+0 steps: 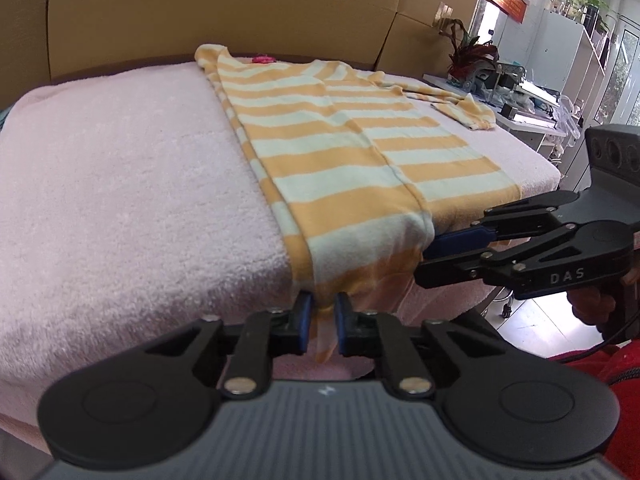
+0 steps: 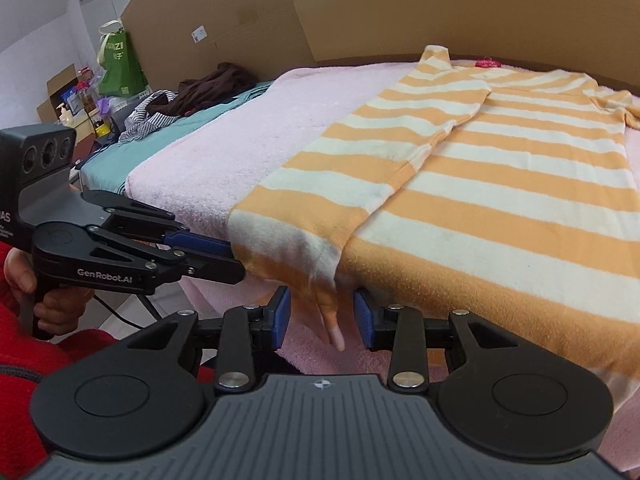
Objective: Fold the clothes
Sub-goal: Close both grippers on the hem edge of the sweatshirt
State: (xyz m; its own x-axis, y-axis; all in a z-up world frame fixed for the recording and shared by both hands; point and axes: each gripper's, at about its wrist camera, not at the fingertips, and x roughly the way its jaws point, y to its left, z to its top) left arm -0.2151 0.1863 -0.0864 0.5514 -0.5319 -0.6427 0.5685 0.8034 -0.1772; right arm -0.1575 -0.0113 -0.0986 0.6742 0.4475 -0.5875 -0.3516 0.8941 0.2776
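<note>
An orange and white striped garment (image 1: 340,148) lies flat on a table covered by a pink towel (image 1: 120,184), its left side folded over the middle, its hem hanging over the near edge. It also shows in the right wrist view (image 2: 500,184). My left gripper (image 1: 320,316) has its blue pads slightly apart around the hanging hem at the garment's left corner; it shows from the side in the right wrist view (image 2: 230,256). My right gripper (image 2: 322,316) is open around the hanging tip of the folded flap; it also shows in the left wrist view (image 1: 430,250).
Cardboard boxes (image 1: 224,4) stand behind the table. A pile of dark and striped clothes (image 2: 188,96) lies on a teal cloth to the left. A cluttered white desk with a plant (image 1: 472,52) stands at the right. A small pink item (image 1: 262,58) sits near the collar.
</note>
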